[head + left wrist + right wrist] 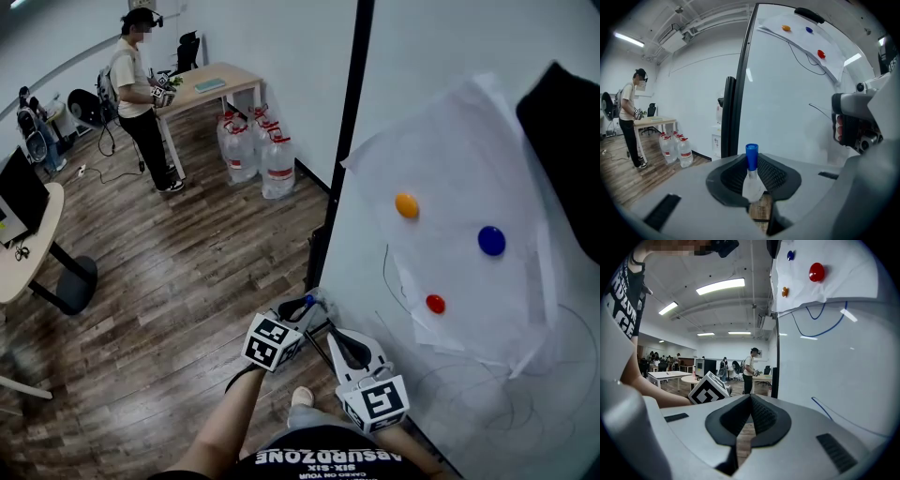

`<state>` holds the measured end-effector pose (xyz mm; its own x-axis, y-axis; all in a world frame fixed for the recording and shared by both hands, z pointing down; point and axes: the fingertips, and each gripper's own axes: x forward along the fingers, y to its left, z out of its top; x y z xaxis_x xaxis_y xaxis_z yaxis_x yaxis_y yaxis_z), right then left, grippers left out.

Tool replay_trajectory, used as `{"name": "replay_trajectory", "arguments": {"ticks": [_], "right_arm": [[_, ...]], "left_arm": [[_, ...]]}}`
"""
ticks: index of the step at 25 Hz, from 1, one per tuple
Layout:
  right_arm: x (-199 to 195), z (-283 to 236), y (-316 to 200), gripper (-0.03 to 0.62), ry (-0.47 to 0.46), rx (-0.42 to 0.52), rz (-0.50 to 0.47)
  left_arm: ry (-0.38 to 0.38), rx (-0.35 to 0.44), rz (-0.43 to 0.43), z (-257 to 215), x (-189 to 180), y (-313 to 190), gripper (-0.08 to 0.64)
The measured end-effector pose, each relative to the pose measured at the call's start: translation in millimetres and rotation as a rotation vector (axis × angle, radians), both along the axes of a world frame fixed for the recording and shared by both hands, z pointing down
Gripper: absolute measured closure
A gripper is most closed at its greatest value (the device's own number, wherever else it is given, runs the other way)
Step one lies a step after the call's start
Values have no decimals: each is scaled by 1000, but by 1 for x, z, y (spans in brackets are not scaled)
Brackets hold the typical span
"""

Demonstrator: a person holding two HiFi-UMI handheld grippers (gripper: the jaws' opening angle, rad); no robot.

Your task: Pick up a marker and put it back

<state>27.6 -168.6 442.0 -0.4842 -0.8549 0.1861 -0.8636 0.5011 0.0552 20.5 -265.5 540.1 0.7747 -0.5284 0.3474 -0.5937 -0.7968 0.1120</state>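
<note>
Left gripper view: marker (752, 180) is pinched between the left gripper (751, 161) fingers. Its long axis stands upright across the pads, with the blue cap on top above the fingertips and the white barrel below; any barrel print is too blurred to read. Right gripper (751, 398) fingers are pressed together with nothing between them. Whiteboard (787, 93) is ahead of both sets of fingertips. Higher up on it, a paper sheet (469, 169) carries an orange magnet (406, 205), a blue magnet (491, 240) and a red magnet (435, 303). Shirt (319, 461) print is upside down, "SIX-SIX" legible.

black shirt (323, 461), upside-down print "ABSURDZONE", "SIX-SIX" beneath
</note>
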Motion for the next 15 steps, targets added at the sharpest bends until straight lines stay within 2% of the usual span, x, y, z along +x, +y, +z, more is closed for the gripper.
{"name": "replay_trajectory", "arguments": {"ticks": [15], "right_arm": [[3, 0, 7, 594, -4, 7, -7]], "left_arm": [[-28, -18, -24, 10, -6, 5, 488]]}}
